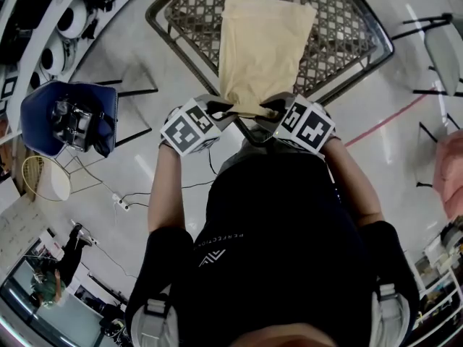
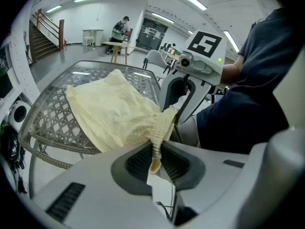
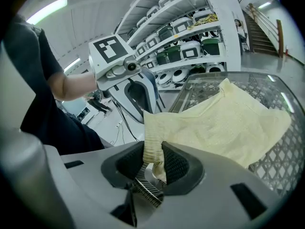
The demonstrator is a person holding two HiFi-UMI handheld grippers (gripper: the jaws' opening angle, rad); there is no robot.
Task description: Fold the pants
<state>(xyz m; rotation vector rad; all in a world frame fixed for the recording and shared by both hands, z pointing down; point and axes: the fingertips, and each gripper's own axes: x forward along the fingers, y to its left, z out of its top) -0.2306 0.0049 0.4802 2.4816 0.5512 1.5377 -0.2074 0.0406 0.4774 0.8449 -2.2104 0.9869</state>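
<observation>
The pale yellow pants (image 1: 264, 49) lie lengthwise on the woven lattice table (image 1: 362, 27), legs toward the far side and the ribbed waistband at the near edge. The left gripper (image 1: 221, 113) is clamped on the waistband's left corner, and the right gripper (image 1: 273, 110) on its right corner. On the floor to the left, a blue tub chair (image 1: 40, 114) holds dark equipment (image 1: 79, 121). Shelves (image 3: 190, 37) carry rice cookers.

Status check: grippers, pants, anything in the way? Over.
Left gripper shut on pants, ribbed edge. Right gripper shut on same edge. Pants spread across mesh table, near end held up. Nothing else seen on it.
</observation>
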